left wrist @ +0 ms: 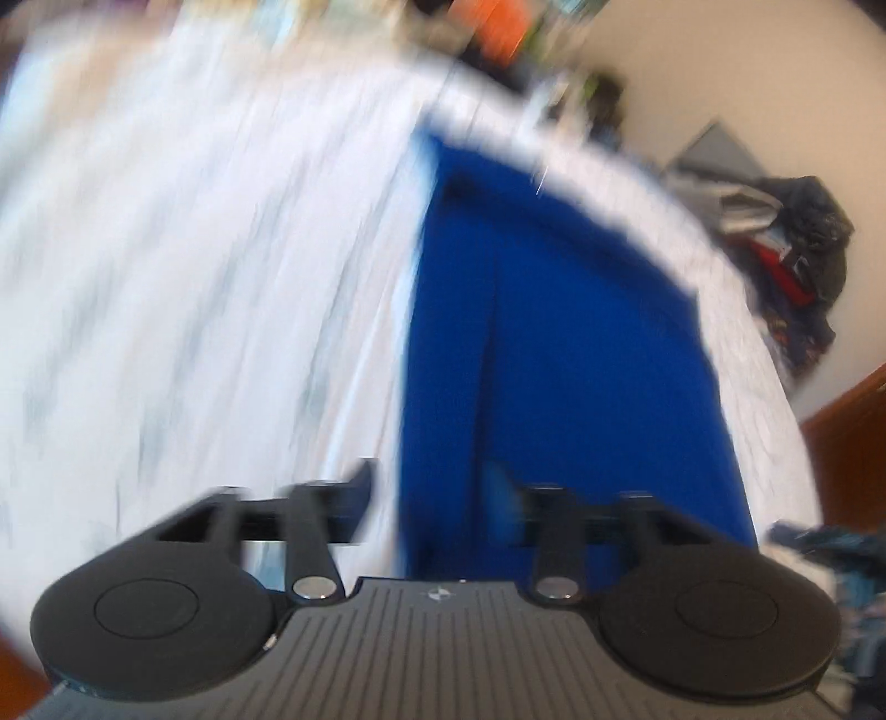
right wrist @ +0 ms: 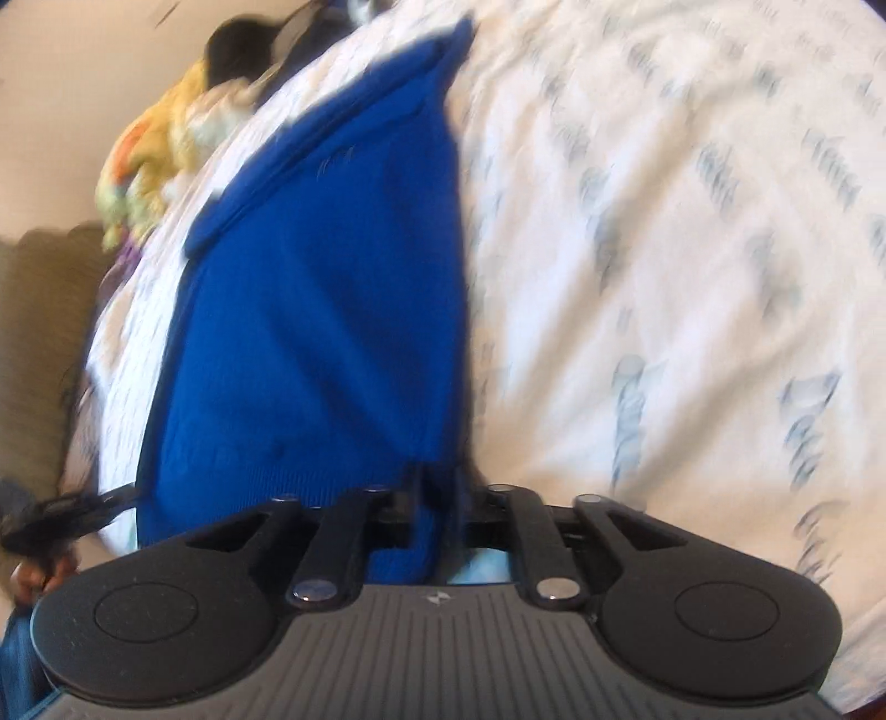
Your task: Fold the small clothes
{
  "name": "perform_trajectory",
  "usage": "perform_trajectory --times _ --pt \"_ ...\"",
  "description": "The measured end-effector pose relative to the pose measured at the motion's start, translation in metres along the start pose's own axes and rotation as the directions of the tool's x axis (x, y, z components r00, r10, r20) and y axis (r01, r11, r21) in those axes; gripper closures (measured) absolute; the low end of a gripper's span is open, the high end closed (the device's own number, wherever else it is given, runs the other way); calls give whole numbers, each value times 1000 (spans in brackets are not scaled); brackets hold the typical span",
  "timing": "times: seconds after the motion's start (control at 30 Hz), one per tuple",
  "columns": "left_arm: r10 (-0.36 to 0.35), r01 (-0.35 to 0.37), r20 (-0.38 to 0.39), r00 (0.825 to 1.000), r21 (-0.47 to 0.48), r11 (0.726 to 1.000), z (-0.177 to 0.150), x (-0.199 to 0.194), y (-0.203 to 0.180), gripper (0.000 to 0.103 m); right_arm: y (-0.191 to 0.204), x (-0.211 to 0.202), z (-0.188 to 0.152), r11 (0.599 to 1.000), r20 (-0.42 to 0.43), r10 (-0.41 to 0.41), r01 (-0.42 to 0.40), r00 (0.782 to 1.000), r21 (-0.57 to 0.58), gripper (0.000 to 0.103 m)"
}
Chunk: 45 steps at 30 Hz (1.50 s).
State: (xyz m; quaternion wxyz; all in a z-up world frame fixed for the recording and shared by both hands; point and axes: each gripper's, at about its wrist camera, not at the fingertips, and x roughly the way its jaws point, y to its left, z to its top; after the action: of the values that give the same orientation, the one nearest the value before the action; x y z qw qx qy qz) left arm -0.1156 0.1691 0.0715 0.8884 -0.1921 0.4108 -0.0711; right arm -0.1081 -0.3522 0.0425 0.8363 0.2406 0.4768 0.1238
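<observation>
Both views blur. Right gripper (right wrist: 437, 498) narrowly parted, blue garment (right wrist: 332, 310) between its fingers; grip uncertain. Left gripper (left wrist: 443, 493) wide apart, empty. Patterned white bedsheet (right wrist: 664, 249) underneath.

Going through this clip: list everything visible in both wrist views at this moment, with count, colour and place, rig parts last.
blue garment: one, royal blue, lying on the bed sheet, near edge at both grippers.
bed sheet: one, white with grey-blue print, under the garment.
yellow soft item: one, yellow and white, at the bed's far edge in the right wrist view; too blurred to name.
clothes pile: one heap, dark with red, beyond the bed in the left wrist view.
orange object: one, top of the left wrist view, blurred.
left gripper: one, black, jaws apart, at the garment's left edge, gripping nothing.
right gripper: one, black, jaws narrow with the garment's hem between them.
</observation>
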Motion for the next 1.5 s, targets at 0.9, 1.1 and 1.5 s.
perform_trajectory --times 0.9,1.1,1.5 --pt "208 -260 189 960 317 912 -36 132 -112 0 132 161 1 853 341 -244 368 908 -370 0" --pt "208 -260 189 960 317 912 -36 132 -112 0 134 166 2 855 341 -242 366 909 -369 0" --pt "214 -267 193 957 310 912 -37 130 -112 0 135 165 1 855 341 -242 365 908 -367 0"
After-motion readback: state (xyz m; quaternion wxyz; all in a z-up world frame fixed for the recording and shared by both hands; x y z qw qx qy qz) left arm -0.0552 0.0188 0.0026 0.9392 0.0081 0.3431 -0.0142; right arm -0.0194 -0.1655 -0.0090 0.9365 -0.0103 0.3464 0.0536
